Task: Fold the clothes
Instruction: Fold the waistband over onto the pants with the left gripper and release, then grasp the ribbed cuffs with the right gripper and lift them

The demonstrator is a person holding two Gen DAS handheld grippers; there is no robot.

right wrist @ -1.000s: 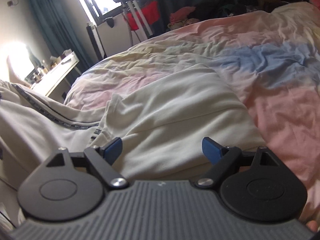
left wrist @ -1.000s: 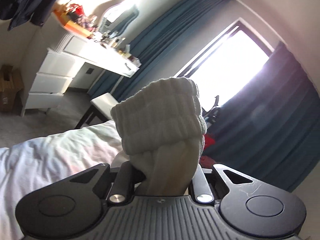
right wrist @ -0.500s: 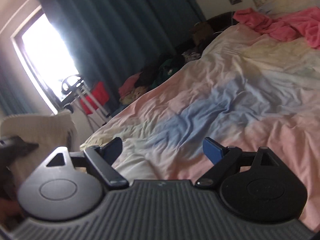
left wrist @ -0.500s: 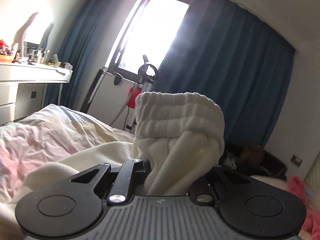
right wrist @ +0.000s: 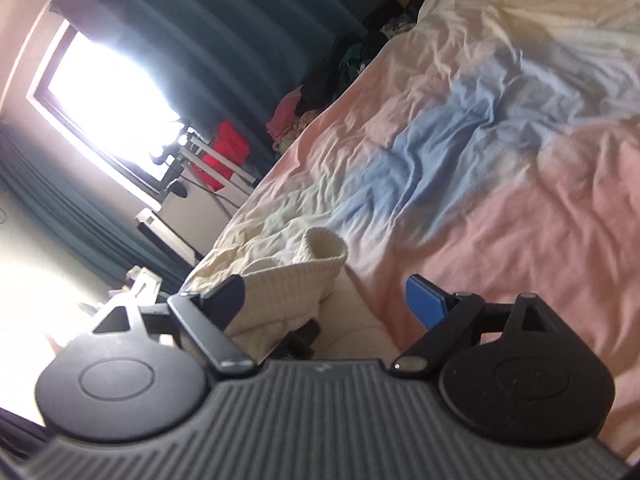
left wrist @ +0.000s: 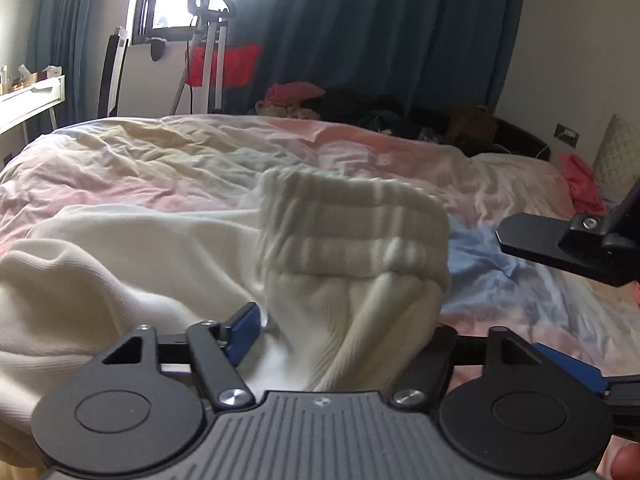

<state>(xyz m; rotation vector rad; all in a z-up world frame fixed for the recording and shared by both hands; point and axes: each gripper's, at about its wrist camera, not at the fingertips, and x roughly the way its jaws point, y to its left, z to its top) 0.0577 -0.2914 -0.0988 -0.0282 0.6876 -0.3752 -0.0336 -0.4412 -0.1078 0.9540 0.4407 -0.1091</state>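
Cream wool is what stands out first: a rolled-up sock bundle sits between the jaws of the left gripper. The jaws are opening, and the blue pad on the left no longer touches the wool, so the bundle looks let go. It hangs just above the bed, right over a cream top that lies spread at 9 o'clock.

The right gripper has its jaws wide with nothing in them. From its view the sock bundle sits at about 10 o'clock, close by.

I think the socks are done, since they are rolled into one neat ball. The cream top is flat but not clearly folded, so it may be next. A pink cloth waits at 3 o'clock near the pillow, and a dark heap of clothes sits past the far edge at 12 o'clock.

The bed has lots of open room in the middle and toward 2 o'clock. The two grippers are close to each other, so they need care not to bump.
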